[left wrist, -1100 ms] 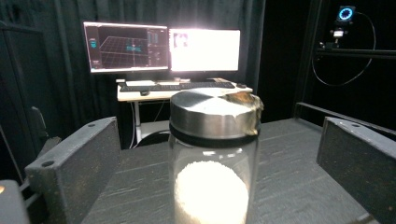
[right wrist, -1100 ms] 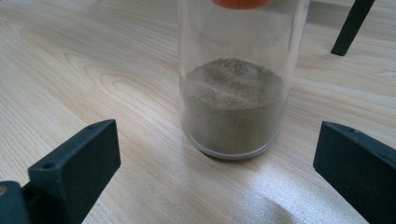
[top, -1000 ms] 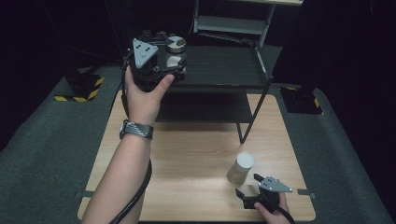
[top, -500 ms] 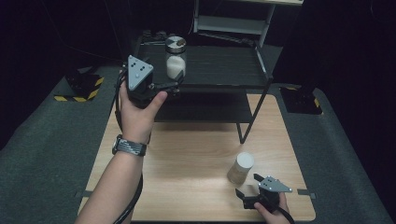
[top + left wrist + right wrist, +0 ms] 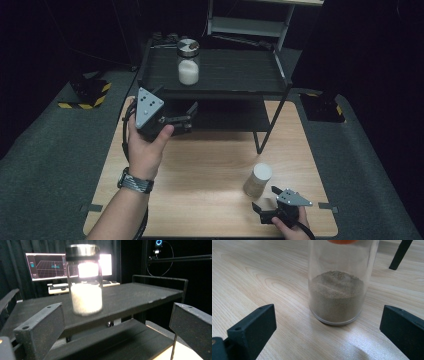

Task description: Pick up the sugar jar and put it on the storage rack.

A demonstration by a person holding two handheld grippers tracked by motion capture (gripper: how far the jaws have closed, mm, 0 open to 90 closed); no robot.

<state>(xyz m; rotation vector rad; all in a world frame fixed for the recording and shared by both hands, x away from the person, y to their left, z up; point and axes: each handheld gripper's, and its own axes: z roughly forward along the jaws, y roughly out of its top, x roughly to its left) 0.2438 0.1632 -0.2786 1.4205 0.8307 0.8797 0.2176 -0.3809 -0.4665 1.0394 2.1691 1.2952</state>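
Table [image 5: 200, 185] of pale wood is carrying a black two-tier rack [image 5: 235, 75] at its far side, and grey carpet is lying around it. Behind the rack, in the left gripper view, a lit monitor [image 5: 47, 265] is glowing against black curtains. My left hand [image 5: 146, 150] is holding the left gripper [image 5: 187, 116] in the air in front of the rack's left end, just below the top shelf; its jaws are standing wide apart with nothing between them, and its own camera is looking past them at the glass jar [image 5: 188, 61] of white powder, which is standing upright on the top shelf under a dark metal lid and is not being touched. My right gripper [image 5: 265, 199] is resting low at the near right of the table, jaws likewise spread wide and gripping nothing. Just beyond them, a second jar [image 5: 258, 179] is standing upright on the wood; the right gripper view is showing it [image 5: 339, 287] as clear glass partly filled with tan-grey powder, centred between the jaws but apart from both.
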